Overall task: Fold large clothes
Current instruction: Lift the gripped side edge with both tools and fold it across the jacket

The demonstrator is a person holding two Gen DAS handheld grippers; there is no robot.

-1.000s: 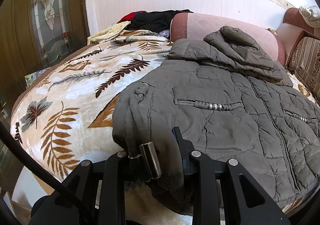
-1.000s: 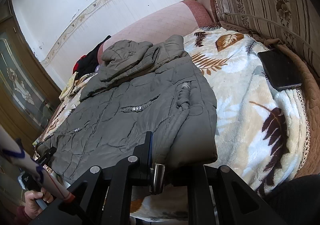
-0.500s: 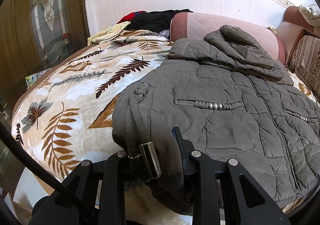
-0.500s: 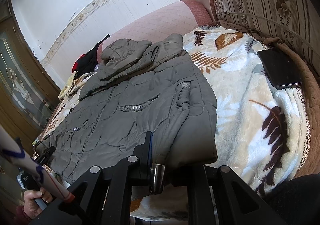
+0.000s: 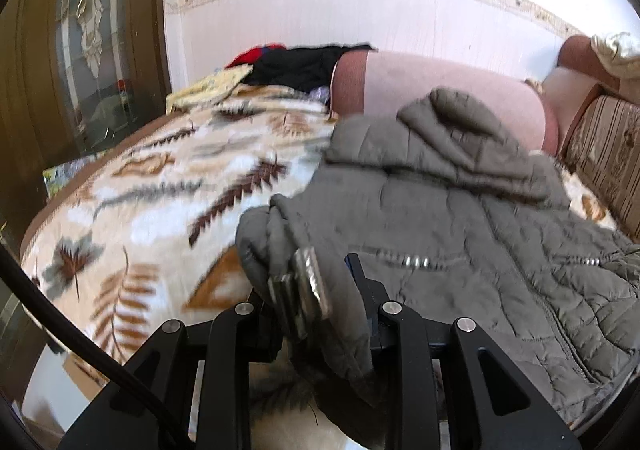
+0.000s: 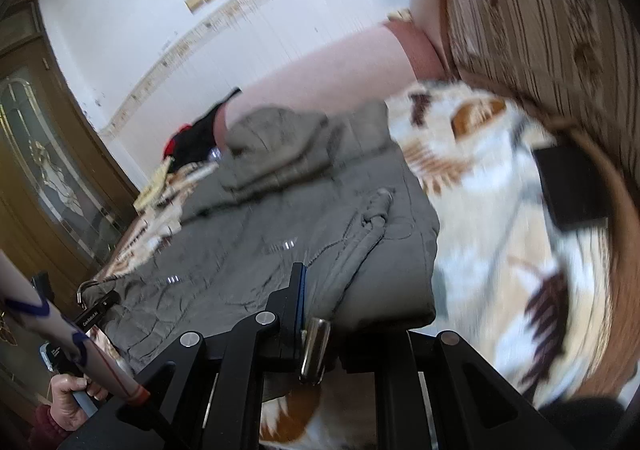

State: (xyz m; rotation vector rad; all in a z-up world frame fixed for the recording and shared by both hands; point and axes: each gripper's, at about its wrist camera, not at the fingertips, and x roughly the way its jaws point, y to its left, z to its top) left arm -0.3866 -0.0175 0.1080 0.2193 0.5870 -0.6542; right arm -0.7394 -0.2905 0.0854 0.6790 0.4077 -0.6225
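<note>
A: While the grey padded jacket (image 5: 460, 234) is lying spread across the bed (image 5: 132, 210), front up, its near hem is hanging bunched in both sets of jaws.

B: And the hood (image 5: 452, 130) is sitting crumpled at the far end, resting against that long pink bolster (image 5: 420, 78).

A: Left gripper (image 5: 320, 286) first. Its jaws are clamping down on the jacket's near left corner, a thick wad of quilted cloth bulging between them and drooping over the front of the gripper.

B: The right gripper (image 6: 316, 310) is doing the same at the other corner. Jaws nearly together, pinching the hem, with the belt's loose end trailing up across the fabric just ahead of it.

A: From the right wrist view the left gripper (image 6: 94, 304) is showing far off at the jacket's other corner, and a hand (image 6: 68, 402) is gripping its handle low in the frame.

B: Looking wider, the leaf-patterned blanket (image 6: 500, 234) is covering the bed on both sides of the jacket.

A: A flat black object (image 6: 572, 190) is lying on the blanket well to the right of the jacket, near the striped headboard (image 6: 532, 10).

B: And a heap of dark and red clothes (image 5: 296, 64) is sitting beyond the bolster's left end, beside the wooden door (image 5: 76, 50).
</note>
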